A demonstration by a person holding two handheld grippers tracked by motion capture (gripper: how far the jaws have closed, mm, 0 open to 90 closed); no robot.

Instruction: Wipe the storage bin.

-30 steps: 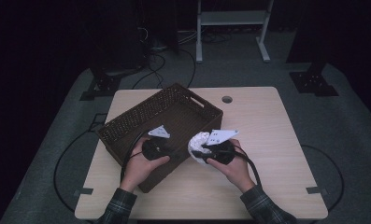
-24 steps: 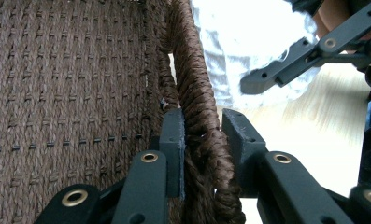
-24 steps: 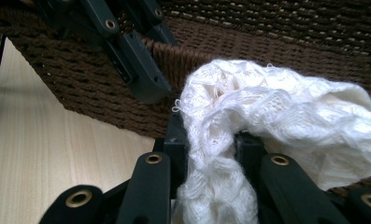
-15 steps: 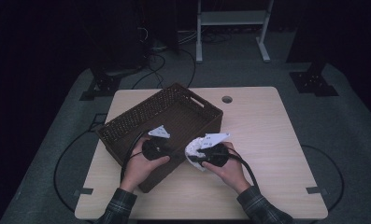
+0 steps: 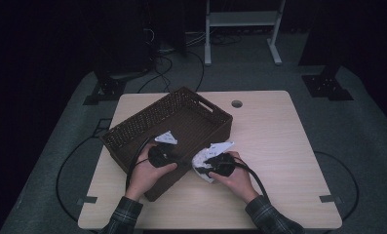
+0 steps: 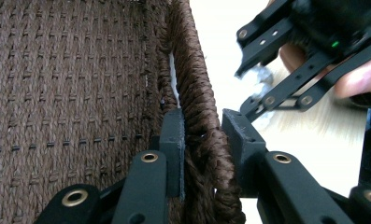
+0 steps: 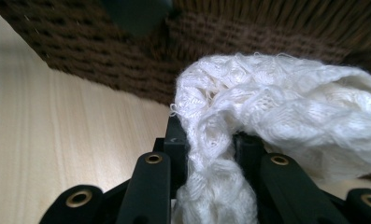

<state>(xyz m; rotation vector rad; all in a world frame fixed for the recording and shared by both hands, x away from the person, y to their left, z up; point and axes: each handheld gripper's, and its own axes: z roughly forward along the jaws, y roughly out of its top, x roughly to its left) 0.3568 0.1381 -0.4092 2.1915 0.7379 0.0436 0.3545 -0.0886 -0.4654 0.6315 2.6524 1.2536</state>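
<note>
Since a second ago we lowered right tool (image 7: 210, 140), clamped on white cloth (image 7: 267, 116), beside basket (image 5: 147, 119); left tool (image 6: 204, 135) clamps basket's rim.

light wooden table (image 5: 279, 146), grey carpet (image 5: 366, 122), white metal frame (image 5: 240, 19) behind.

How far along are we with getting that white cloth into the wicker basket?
Done: the left hand-held gripper is clamped on the wicker basket wall, steadying it, and the right hand-held gripper has pinched the white cloth. In hand: the cloth sits outside the basket's near wall, low over the table. Left: probably lifting it over the rim and releasing it inside.
</note>
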